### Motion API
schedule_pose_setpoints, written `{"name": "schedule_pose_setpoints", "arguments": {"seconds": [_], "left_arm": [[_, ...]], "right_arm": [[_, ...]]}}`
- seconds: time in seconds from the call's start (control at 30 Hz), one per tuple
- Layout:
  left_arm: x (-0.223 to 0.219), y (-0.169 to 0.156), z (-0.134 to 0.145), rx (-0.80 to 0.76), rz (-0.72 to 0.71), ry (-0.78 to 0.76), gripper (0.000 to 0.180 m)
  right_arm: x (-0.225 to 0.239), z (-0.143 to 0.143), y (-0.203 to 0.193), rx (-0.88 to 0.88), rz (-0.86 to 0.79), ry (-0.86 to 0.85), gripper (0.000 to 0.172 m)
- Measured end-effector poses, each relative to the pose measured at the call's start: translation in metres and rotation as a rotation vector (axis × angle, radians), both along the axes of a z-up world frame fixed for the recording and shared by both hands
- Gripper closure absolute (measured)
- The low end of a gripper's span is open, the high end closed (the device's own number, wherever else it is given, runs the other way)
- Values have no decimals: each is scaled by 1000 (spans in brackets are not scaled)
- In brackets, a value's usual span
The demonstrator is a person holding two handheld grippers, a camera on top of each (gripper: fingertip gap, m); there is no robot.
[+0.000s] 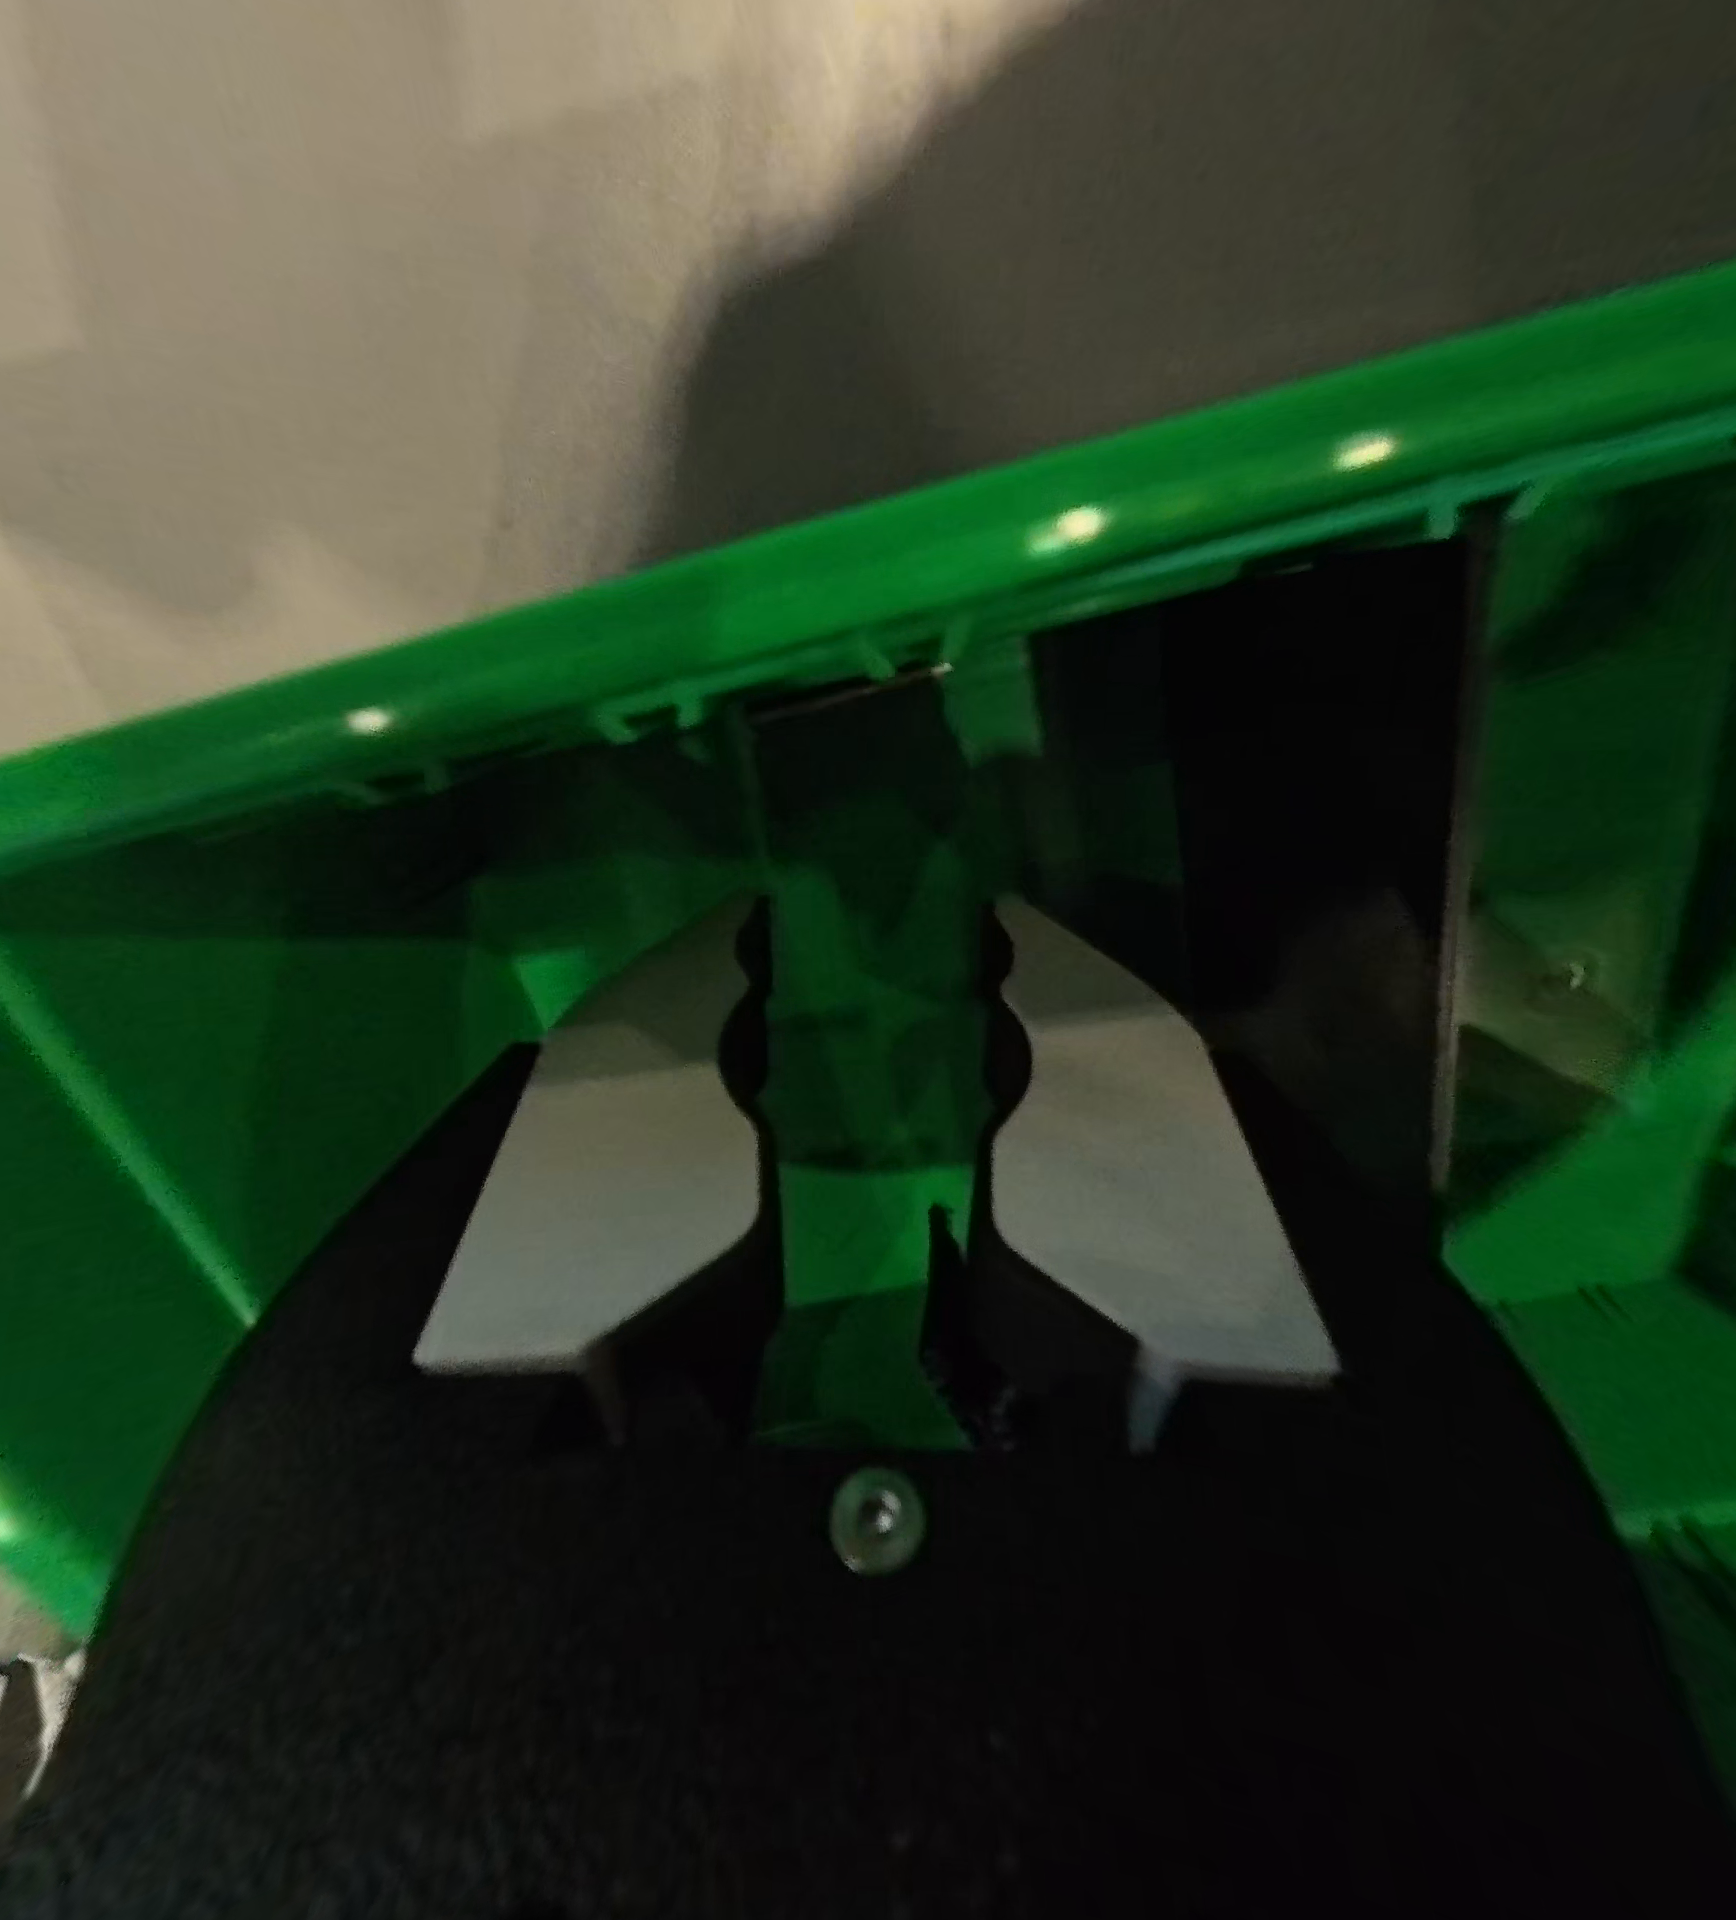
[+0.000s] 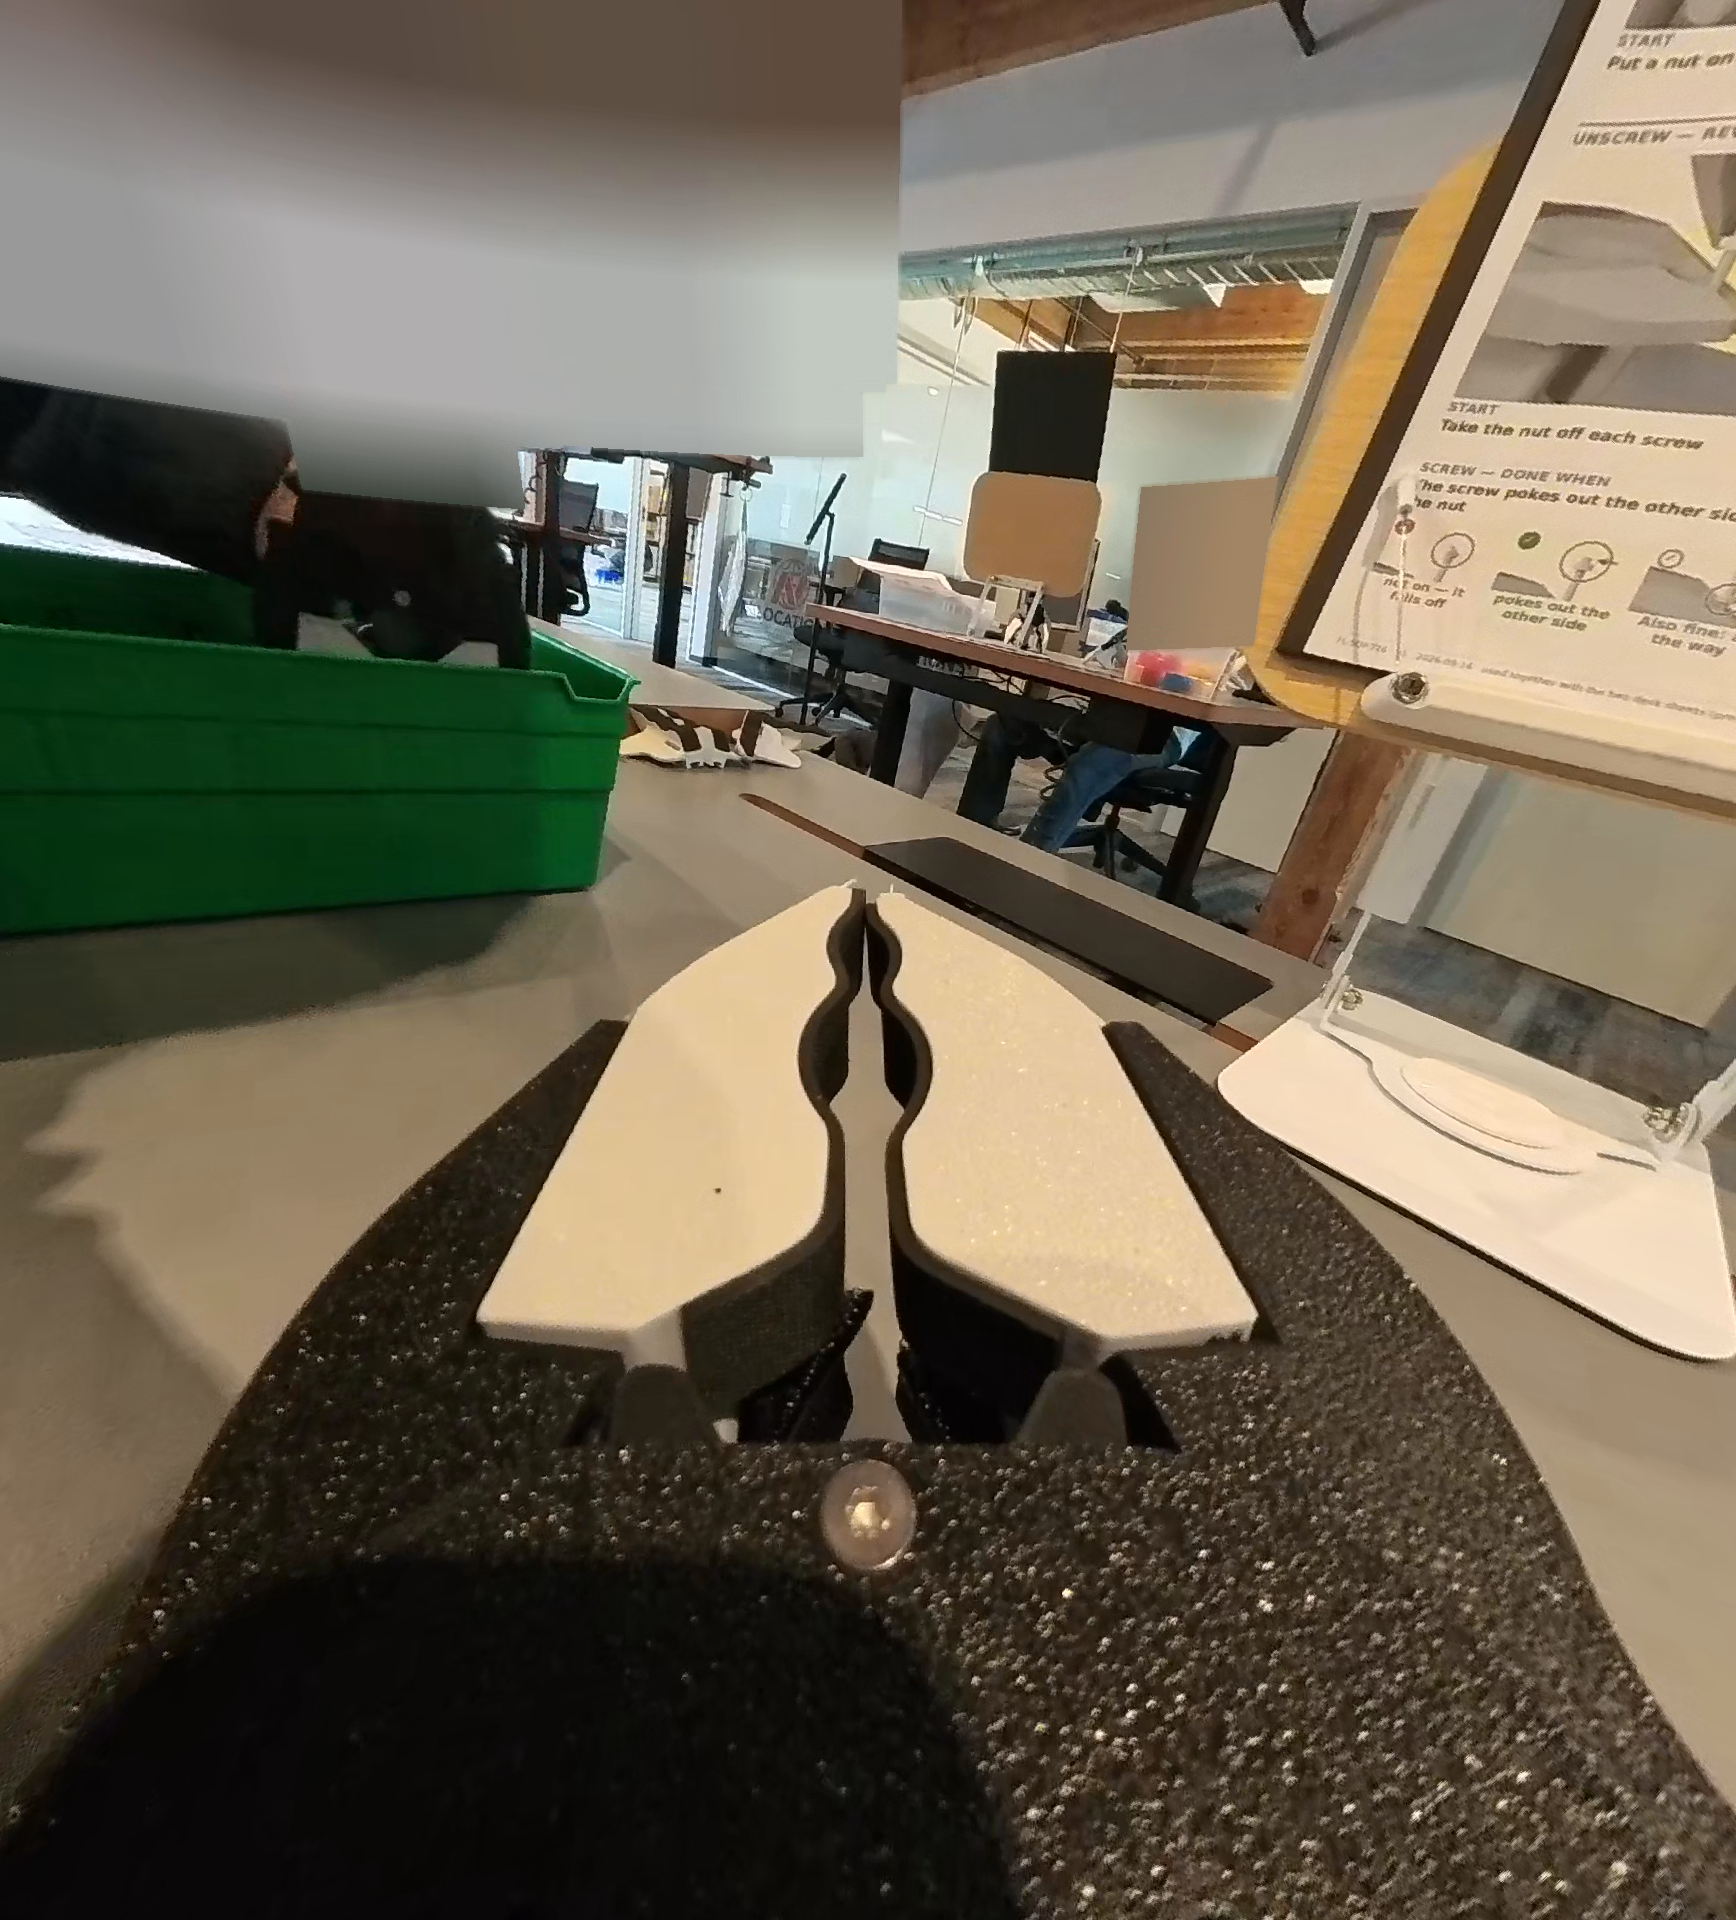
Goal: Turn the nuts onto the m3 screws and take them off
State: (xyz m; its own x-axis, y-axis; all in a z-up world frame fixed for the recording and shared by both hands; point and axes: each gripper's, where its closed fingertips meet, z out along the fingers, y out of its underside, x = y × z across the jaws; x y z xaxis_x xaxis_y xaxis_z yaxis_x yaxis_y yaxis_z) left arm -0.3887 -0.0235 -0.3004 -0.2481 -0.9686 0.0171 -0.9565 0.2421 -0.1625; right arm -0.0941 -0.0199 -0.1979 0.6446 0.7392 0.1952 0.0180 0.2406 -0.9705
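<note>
Left hand-held gripper (image 1: pixel 869 935) is down inside a green bin (image 1: pixel 843 582), fingers apart w/ a clear gap; only green bin wall and floor show between the pads, nothing gripped. View is dark and blurred. A dark divider panel (image 1: pixel 1311 831) stands upright in the bin just right of the fingers, w/ a further compartment beyond it. Grey tabletop (image 1: pixel 324 364) shows past the bin rim.

Right hand-held gripper (image 2: pixel 869 899) rests low over the grey tabletop (image 2: pixel 272 1091), well right of the bin. White fingers (image 2: pixel 718 1122) are closed tip to tip, w/ only a thin slit further back between the wavy black pads, nothing in them.

From the right wrist view the green bin (image 2: pixel 251 769) sits at left on the tabletop, and the left hand-held gripper (image 2: pixel 396 582) reaches into it from above, black body only, fingers hidden there.

Nuts and m3 screws: can't make any out in either view; bin interior too dark and blurred to tell.

Also on the tabletop: flat black plate (image 2: pixel 1072 935) ahead of the right fingers, a white stand base (image 2: pixel 1487 1195) at right carrying an instruction sheet (image 2: pixel 1622 416), and white and dark scraps (image 2: pixel 708 743) beyond the bin. Office desks and a seated person (image 2: pixel 1103 769) in the background.
</note>
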Motion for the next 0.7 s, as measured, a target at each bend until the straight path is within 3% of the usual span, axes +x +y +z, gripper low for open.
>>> {"name": "schedule_pose_setpoints", "arguments": {"seconds": [0.23, 0.4, 0.7], "left_arm": [[7, 3, 1, 9, 24, -47, 147], [10, 5, -3, -12, 149, -45, 179], [29, 10, 0, -47, 301, -116, 180]], "right_arm": [[-3, -2, -1, 11, -4, -29, 172], [-5, -4, -1, 18, -5, -52, 172], [-6, -4, -2, 21, -5, -56, 172]]}}
